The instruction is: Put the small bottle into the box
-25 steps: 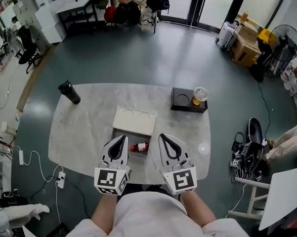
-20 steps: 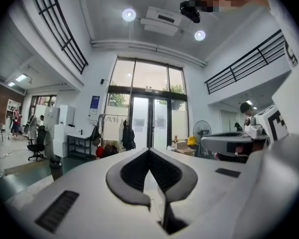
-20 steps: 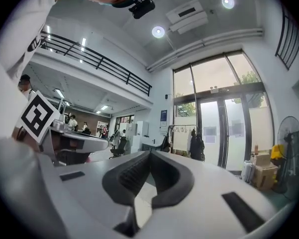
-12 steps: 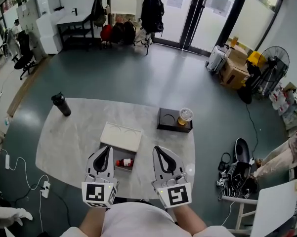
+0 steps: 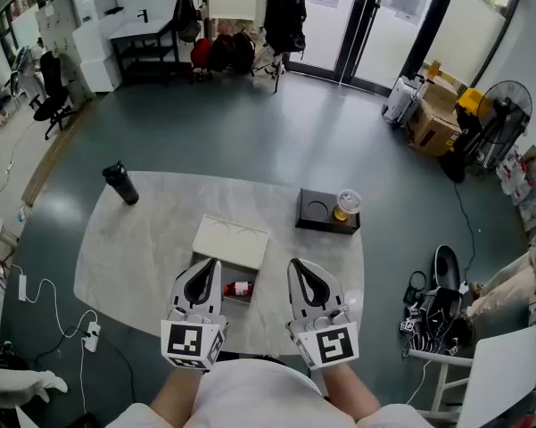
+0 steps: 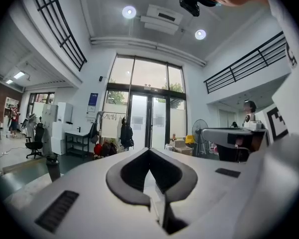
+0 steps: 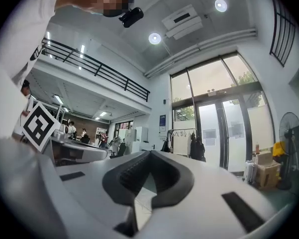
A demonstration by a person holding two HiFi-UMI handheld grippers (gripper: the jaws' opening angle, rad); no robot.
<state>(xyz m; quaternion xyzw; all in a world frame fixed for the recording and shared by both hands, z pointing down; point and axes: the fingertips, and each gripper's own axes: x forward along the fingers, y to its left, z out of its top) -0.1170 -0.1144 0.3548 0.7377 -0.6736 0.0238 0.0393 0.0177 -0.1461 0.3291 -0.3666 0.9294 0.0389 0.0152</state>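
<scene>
**A:** Where is the small bottle (image 5: 239, 288) seen?

**B:** It is seen lying on its side inside the white box (image 5: 243, 271), with its red end turned to the right in the head view. The box is set on the pale marbled table (image 5: 160, 230), near the edge closest to the person. Its lid (image 5: 231, 240) is laid open on the far side.

**A:** Is the bottle touched by either gripper?

**B:** No. The left gripper (image 5: 210, 265) is held just to the left of the bottle and the right gripper (image 5: 300, 267) further off on the other side, so the bottle is seen between them. Both are pointed away from the person and kept roughly level. From the head view it cannot be told how high above the table they are held.

**A:** How are the jaws found in the two gripper views?

**B:** On the left gripper the jaws are clenched tip to tip, and nothing is caught between them. The same is seen on the right gripper: its jaws are brought together at the tips and nothing is grasped. Only the room beyond is seen past each pair.

**A:** What else is laid out on the table?

**B:** A black flask (image 5: 120, 183) is stood upright near the far left edge. A black tray (image 5: 317, 214) is placed to the far right of the box, and a clear cup (image 5: 346, 206) of amber drink is seated in its right-hand recess.
</scene>
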